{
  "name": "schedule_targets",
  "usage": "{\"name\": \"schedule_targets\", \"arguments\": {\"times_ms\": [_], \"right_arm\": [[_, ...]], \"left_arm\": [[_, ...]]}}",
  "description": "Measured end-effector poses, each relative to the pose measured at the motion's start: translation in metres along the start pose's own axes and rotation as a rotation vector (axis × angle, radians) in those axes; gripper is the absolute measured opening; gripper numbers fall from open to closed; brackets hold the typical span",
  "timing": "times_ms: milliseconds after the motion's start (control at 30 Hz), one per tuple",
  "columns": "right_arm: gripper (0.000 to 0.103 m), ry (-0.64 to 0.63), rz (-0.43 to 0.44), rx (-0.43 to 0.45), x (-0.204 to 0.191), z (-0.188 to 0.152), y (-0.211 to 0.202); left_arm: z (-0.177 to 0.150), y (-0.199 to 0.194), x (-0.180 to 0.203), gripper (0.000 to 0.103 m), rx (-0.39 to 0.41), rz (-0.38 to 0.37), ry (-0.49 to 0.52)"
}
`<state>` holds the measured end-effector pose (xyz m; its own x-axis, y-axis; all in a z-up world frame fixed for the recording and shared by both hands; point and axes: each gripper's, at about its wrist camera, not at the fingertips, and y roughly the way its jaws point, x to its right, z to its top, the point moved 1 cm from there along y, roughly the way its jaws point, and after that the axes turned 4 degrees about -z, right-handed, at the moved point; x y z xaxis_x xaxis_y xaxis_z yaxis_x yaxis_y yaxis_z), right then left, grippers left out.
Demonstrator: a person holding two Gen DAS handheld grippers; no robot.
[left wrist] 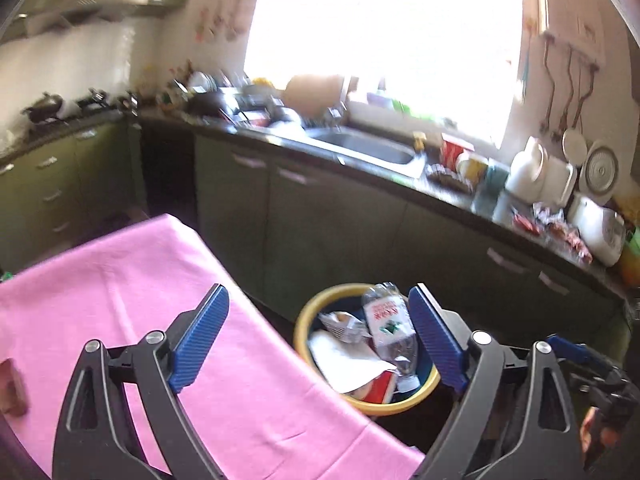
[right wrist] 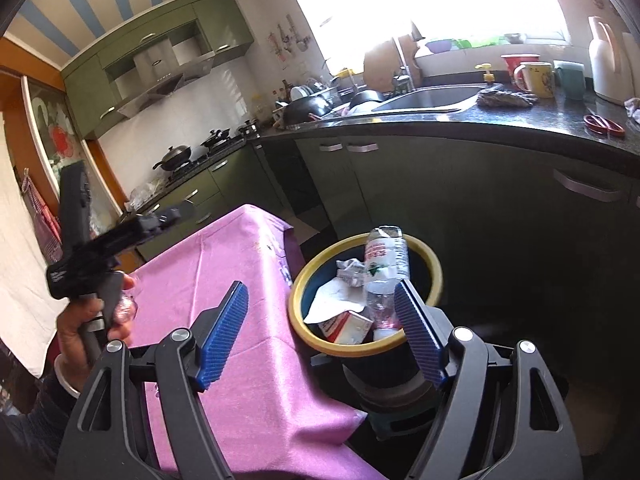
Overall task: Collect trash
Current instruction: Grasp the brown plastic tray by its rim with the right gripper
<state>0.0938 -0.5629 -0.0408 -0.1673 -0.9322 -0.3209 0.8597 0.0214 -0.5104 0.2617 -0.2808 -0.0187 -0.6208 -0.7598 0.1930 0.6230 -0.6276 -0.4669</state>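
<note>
Both grippers, left (left wrist: 319,334) and right (right wrist: 322,330), are held with jaws released above the yellow-rimmed round bin (right wrist: 434,272), flanked by the pink-clothed bench (left wrist: 120,280).

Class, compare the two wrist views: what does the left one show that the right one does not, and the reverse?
Left only: wrappers on the counter at far right, and a brown object on the cloth's left edge.

Right only: the person's hand on the other gripper's handle, red scissors, and the stove with a wok.

Both: the pink cloth, the yellow-rimmed bin with a bottle inside, the sink, open empty jaws.
</note>
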Motion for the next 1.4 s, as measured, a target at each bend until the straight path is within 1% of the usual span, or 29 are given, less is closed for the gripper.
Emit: {"name": "schedule_targets", "arguments": {"times_ms": [33, 133, 267, 367, 467, 533, 600, 633, 700, 767, 933, 1000, 1067, 1167, 1233, 1300, 1400], "right_arm": [[0.075, -0.021, 0.016, -0.008, -0.012, -0.001, 0.005], [0.075, -0.096, 0.075, -0.037, -0.055, -0.007, 0.022], [0.076, -0.223, 0.166, -0.101, -0.126, -0.022, 0.056], [0.079, -0.332, 0.260, -0.139, -0.189, -0.038, 0.083], [0.082, -0.427, 0.353, -0.160, -0.251, -0.054, 0.104], [0.087, -0.491, 0.406, -0.170, -0.293, -0.066, 0.119], [0.087, -0.545, 0.429, -0.186, -0.330, -0.078, 0.132], [0.088, -0.565, 0.441, -0.195, -0.348, -0.084, 0.140], [0.088, -0.596, 0.441, -0.226, -0.384, -0.101, 0.158], [0.088, -0.599, 0.435, -0.254, -0.410, -0.112, 0.177], [0.088, -0.629, 0.346, -0.301, -0.460, -0.138, 0.227], [0.088, -0.622, 0.318, -0.322, -0.467, -0.141, 0.246], [0.088, -0.625, 0.272, -0.319, -0.476, -0.145, 0.265], [0.088, -0.615, 0.240, -0.349, -0.484, -0.149, 0.289], [0.088, -0.615, 0.209, -0.356, -0.491, -0.152, 0.300], [0.088, -0.601, 0.200, -0.375, -0.492, -0.151, 0.305], [0.088, -0.590, 0.177, -0.375, -0.498, -0.150, 0.313]], "left_arm": [[0.000, -0.022, -0.009, 0.089, 0.030, 0.023, -0.008], [-0.006, -0.097, -0.043, 0.092, 0.128, 0.138, -0.057], [-0.024, -0.181, -0.085, 0.094, 0.199, 0.259, -0.158], [-0.047, -0.232, -0.113, 0.096, 0.215, 0.380, -0.228], [-0.071, -0.271, -0.134, 0.096, 0.194, 0.473, -0.282], [-0.083, -0.289, -0.144, 0.096, 0.190, 0.517, -0.304], [-0.094, -0.304, -0.151, 0.096, 0.188, 0.554, -0.323], [-0.100, -0.312, -0.155, 0.096, 0.188, 0.561, -0.328], [-0.108, -0.324, -0.163, 0.096, 0.194, 0.576, -0.352], [-0.113, -0.334, -0.169, 0.096, 0.199, 0.585, -0.367], [-0.124, -0.352, -0.182, 0.096, 0.216, 0.607, -0.394], [-0.128, -0.355, -0.188, 0.096, 0.214, 0.610, -0.405], [-0.133, -0.357, -0.193, 0.096, 0.208, 0.606, -0.418], [-0.139, -0.358, -0.199, 0.096, 0.201, 0.598, -0.429], [-0.141, -0.359, -0.202, 0.096, 0.200, 0.594, -0.435], [-0.144, -0.360, -0.205, 0.096, 0.201, 0.590, -0.442], [-0.147, -0.362, -0.209, 0.096, 0.202, 0.586, -0.453]]}}
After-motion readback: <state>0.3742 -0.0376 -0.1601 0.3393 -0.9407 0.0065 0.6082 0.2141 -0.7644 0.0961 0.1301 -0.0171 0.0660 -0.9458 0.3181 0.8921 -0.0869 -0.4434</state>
